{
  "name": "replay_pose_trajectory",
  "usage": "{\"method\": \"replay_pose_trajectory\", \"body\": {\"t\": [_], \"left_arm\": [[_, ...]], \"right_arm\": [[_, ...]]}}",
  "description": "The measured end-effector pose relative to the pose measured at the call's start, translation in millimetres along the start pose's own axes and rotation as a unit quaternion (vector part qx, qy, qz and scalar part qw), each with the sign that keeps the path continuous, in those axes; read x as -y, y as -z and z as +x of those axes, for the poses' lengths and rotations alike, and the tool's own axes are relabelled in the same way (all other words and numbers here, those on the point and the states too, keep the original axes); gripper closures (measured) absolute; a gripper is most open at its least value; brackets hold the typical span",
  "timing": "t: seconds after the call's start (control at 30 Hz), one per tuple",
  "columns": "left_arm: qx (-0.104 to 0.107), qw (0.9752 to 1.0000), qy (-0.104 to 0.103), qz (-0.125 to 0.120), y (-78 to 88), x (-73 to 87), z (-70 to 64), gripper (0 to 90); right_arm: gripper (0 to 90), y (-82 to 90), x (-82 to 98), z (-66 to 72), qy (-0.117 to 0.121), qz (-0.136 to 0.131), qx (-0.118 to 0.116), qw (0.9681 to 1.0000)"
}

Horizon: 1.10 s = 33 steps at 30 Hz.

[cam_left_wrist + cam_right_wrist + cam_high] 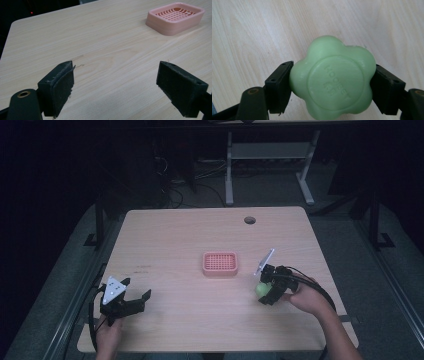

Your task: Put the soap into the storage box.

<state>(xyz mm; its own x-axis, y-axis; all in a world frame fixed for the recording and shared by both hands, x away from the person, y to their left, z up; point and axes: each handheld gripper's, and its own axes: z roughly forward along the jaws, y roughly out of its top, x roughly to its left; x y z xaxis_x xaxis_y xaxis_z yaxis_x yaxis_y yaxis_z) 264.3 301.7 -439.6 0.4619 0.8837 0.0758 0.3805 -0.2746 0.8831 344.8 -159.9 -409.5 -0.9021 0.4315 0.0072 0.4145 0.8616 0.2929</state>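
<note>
A green flower-shaped soap point(333, 78) sits clamped between both jaws of my right gripper point(332, 87). From above, the soap point(261, 290) and my right gripper point(266, 288) are at the table's right side, below and to the right of a pink slotted soap dish point(220, 263). My left gripper point(135, 290) rests near the front left of the table, open, with bare wood between its pads. In the left gripper view the left gripper point(117, 87) points toward the dish point(175, 18) at the upper right.
The light wooden table point(190, 235) has a round cable hole point(249, 220) near its far edge. Dark floor, cables and a white desk frame point(270, 155) lie beyond the table. Bare wood surrounds the dish.
</note>
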Motion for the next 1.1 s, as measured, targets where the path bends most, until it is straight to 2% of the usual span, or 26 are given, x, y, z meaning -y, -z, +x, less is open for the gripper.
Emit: {"method": "replay_pose_trajectory", "body": {"t": [0.17,0.6,1.1], "left_arm": [[0.001,1.0,0.0,0.0,0.3,-0.3,0.1,14.3],[0.002,1.0,0.001,-0.003,0.4,-0.8,-0.3,14.3],[0.003,1.0,0.001,-0.001,0.3,-1.2,-0.7,14.3]], "right_arm": [[25.8,1.7,-4.3,-3.0,-0.002,-0.006,-0.006,1.0],[25.8,0.0,-21.6,-11.0,0.0,0.001,-0.01,1.0],[25.8,0.2,-37.7,-20.9,-0.005,-0.004,-0.017,0.9998]]}}
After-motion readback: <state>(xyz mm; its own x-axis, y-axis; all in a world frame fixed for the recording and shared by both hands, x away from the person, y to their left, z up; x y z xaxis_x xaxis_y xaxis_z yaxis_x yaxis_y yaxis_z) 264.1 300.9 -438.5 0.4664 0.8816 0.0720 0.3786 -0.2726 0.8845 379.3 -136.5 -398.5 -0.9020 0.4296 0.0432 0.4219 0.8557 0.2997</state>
